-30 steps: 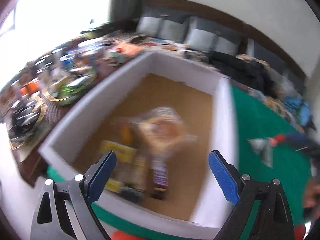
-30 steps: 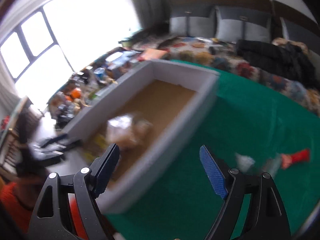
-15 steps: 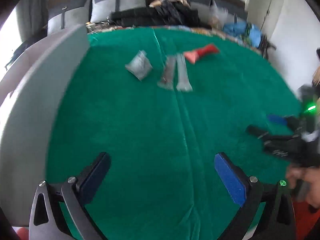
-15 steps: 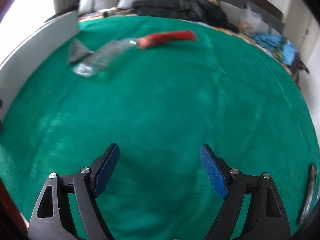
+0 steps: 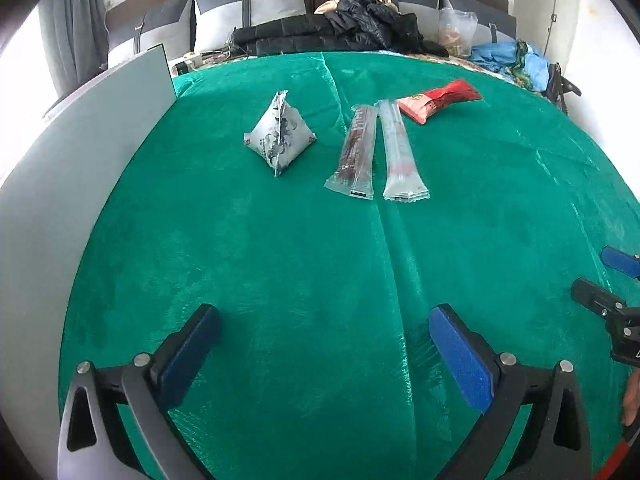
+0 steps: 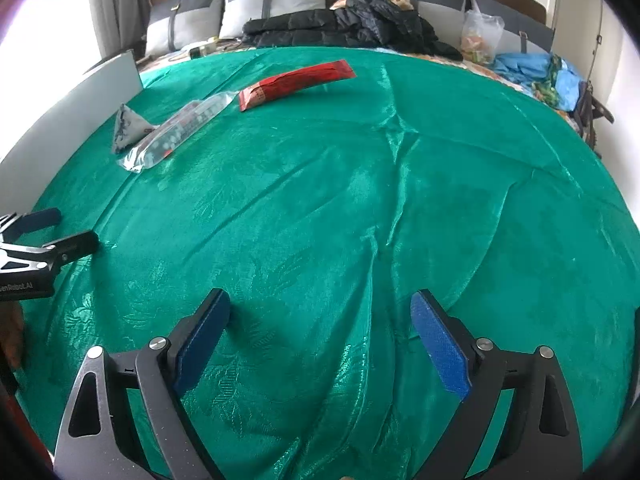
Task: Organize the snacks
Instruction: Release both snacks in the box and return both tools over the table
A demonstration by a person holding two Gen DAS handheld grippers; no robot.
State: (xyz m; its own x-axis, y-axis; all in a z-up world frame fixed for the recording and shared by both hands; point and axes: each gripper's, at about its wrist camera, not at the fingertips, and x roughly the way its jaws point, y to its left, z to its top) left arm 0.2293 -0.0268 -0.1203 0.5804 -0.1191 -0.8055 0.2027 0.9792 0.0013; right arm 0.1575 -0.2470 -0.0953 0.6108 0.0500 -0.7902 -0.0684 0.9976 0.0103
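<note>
Four snack packets lie on the green cloth (image 5: 320,260), far ahead of both grippers. In the left wrist view they are a white pyramid pouch (image 5: 280,136), a clear stick with brown filling (image 5: 356,148), a pale clear stick (image 5: 400,152) and a red packet (image 5: 438,100). My left gripper (image 5: 324,320) is open wide over bare cloth. The jaws of my right gripper (image 6: 320,304) are opening, with nothing between them. The right wrist view shows the red packet (image 6: 296,82), a clear stick (image 6: 180,132) and the pyramid pouch (image 6: 128,126) at the far left.
The white box wall (image 5: 80,140) runs along the left edge of the cloth. Each gripper shows at the edge of the other's view: right gripper (image 5: 596,270), left gripper (image 6: 74,226). Black jackets (image 5: 340,28), pillows and bags lie beyond the cloth.
Both views have swung away from the white box with snacks in it to the green cloth and come down closer to it. Both pairs of jaws stand a little wider.
</note>
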